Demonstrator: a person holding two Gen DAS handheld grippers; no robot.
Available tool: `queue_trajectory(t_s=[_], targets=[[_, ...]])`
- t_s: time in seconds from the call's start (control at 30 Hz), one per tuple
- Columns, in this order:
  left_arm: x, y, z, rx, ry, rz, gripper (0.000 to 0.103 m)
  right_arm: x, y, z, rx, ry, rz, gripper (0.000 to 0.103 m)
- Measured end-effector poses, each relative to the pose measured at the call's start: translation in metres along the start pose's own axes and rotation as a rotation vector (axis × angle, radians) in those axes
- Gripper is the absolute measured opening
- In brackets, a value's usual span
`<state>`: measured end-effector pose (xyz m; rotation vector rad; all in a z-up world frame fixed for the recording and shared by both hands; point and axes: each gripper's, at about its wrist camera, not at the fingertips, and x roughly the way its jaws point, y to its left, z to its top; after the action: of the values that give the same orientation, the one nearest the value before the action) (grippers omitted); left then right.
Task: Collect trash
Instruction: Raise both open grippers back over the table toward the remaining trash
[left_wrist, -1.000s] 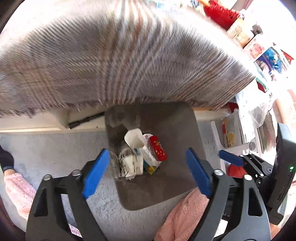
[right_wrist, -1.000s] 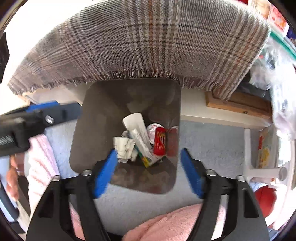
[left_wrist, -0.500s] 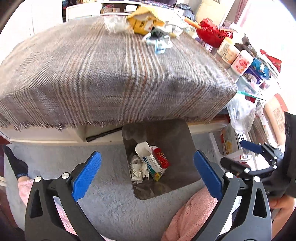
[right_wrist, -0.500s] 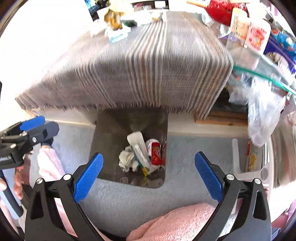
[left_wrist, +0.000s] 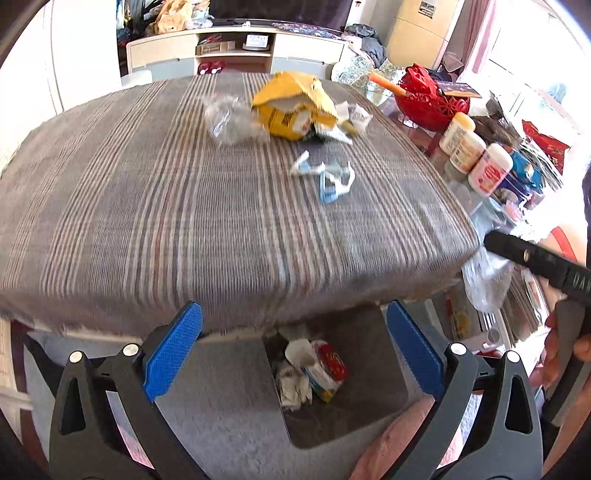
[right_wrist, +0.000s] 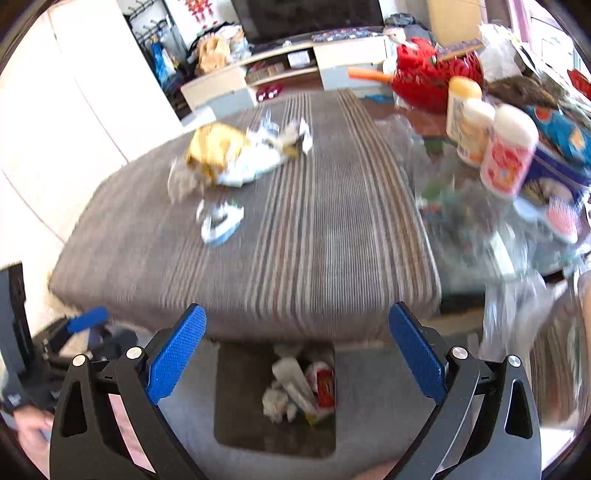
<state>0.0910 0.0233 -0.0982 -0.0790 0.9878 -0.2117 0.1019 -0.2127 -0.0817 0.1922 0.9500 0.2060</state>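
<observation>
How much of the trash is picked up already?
Some is done: the bin on the floor already holds wrappers and crumpled paper. Nothing is in hand: the left tongs and right tongs are both open and empty. Left on the table: a yellow bag, clear plastic and a blue-white wrapper.

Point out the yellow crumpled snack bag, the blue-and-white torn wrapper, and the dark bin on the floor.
yellow crumpled snack bag (left_wrist: 291, 107), left wrist view, middle of its face.
blue-and-white torn wrapper (left_wrist: 328, 181), left wrist view, centre.
dark bin (right_wrist: 236, 406), right wrist view, inner left wall.
</observation>
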Motion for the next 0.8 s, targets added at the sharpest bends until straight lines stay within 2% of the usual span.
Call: queue_trajectory(t_s=[0.13,0.33,0.53,0.63,0.7,0.73,0.77,0.8], targets=[[0.019,-0.001,0.028,0.006,0.000,0.003,0.095,0.020,-0.001,0.036,-0.011,-0.002,-0.023,0.099],[0.051,-0.011,0.062,0.014,0.010,-0.012,0.095,0.056,-0.007,0.073,0.012,0.022,-0.016,0.099],[0.082,-0.020,0.090,0.040,0.016,0.002,0.095,0.079,-0.002,0.113,-0.009,0.006,-0.017,0.095],[0.095,-0.022,0.099,0.052,0.016,0.012,0.095,0.096,0.003,0.136,-0.016,0.015,0.009,0.085],[0.104,-0.023,0.104,0.057,0.019,0.019,0.095,0.108,0.006,0.152,-0.018,0.022,0.032,0.072],[0.108,-0.022,0.106,0.060,0.018,0.017,0.091,0.115,0.008,0.160,-0.019,0.027,0.042,0.068],[0.111,-0.022,0.108,0.065,0.020,0.015,0.076,0.121,0.010,0.165,-0.023,0.034,0.051,0.057],[0.115,-0.021,0.108,0.069,0.030,0.014,0.068,0.126,0.011,0.169,-0.030,0.045,0.064,0.047]])
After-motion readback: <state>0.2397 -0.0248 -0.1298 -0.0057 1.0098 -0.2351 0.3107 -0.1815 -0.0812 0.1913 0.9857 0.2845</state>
